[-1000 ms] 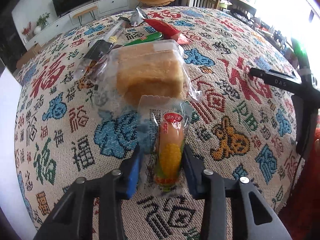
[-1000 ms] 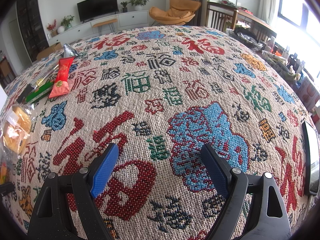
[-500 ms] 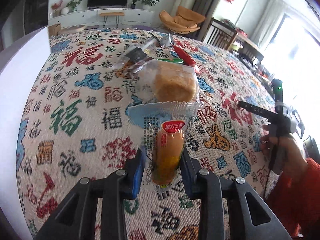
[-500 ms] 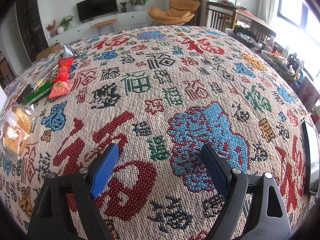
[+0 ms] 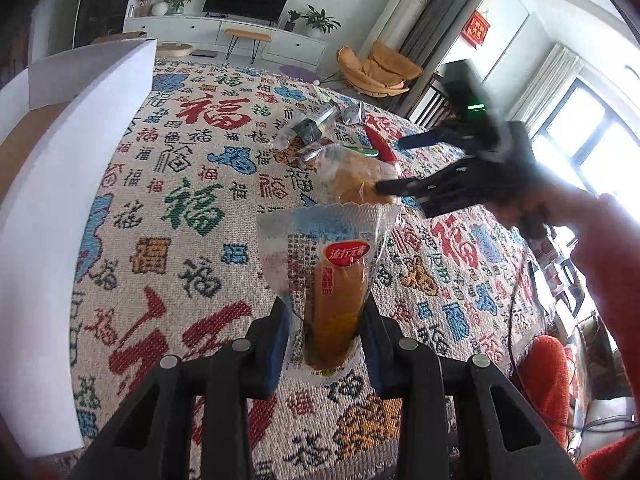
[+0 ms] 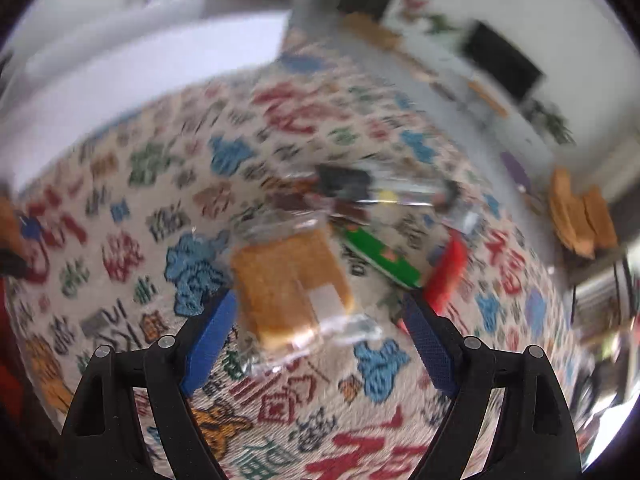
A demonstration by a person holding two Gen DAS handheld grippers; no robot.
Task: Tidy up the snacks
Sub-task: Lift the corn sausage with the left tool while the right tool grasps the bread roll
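Observation:
My left gripper (image 5: 325, 338) is shut on a clear-wrapped corn sausage snack (image 5: 334, 292) and holds it above the patterned tablecloth. My right gripper (image 6: 320, 332) is open, hovering just above a bagged bread slice (image 6: 288, 280) that lies between its blue pads. In the left wrist view the right gripper (image 5: 420, 168) is over that bread (image 5: 352, 176). Behind the bread lie a green packet (image 6: 380, 256), a red packet (image 6: 448, 272) and a clear pack with a dark label (image 6: 360, 188). The right wrist view is motion-blurred.
A white cardboard box (image 5: 60, 184) stands open at the left edge of the table; it also shows in the right wrist view (image 6: 120, 80). The person's red-sleeved arm (image 5: 600, 280) reaches in from the right. A TV stand and orange chair are beyond the table.
My left gripper has lifted the corn sausage snack and swung left toward the white box. My right gripper has moved quickly from the bare cloth to over the bagged bread.

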